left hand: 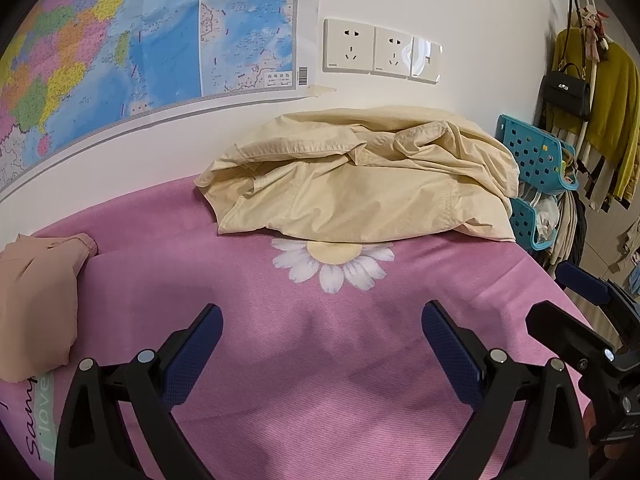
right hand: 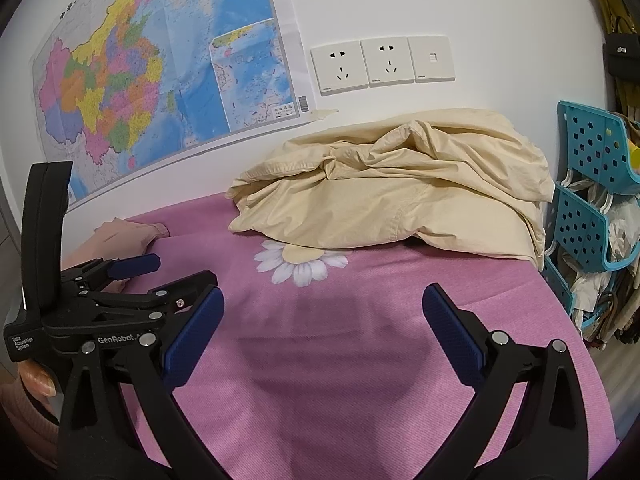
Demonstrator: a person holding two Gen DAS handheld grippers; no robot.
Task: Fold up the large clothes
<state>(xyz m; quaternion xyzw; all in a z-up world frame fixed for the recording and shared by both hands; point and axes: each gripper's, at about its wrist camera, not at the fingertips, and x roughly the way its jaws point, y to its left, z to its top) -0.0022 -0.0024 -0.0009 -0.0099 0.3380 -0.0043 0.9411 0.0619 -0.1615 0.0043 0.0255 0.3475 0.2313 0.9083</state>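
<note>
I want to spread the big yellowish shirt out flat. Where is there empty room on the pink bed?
The widest bare patch of pink sheet lies between the daisy print and both open grippers. The back is crowded by the crumpled cream garment against the wall; the peach garment fills the left edge.

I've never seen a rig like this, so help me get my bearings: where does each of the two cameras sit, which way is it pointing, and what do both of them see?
Left wrist: sits on the left gripper, looking along its open fingers over the pink bedspread toward the crumpled beige garment; the right gripper shows at its right edge.
Right wrist: sits on the right gripper, facing the same way; the left gripper and a fingertip show at left.
Shared: garment, daisy print, wall map, sockets, teal basket rack.
</note>
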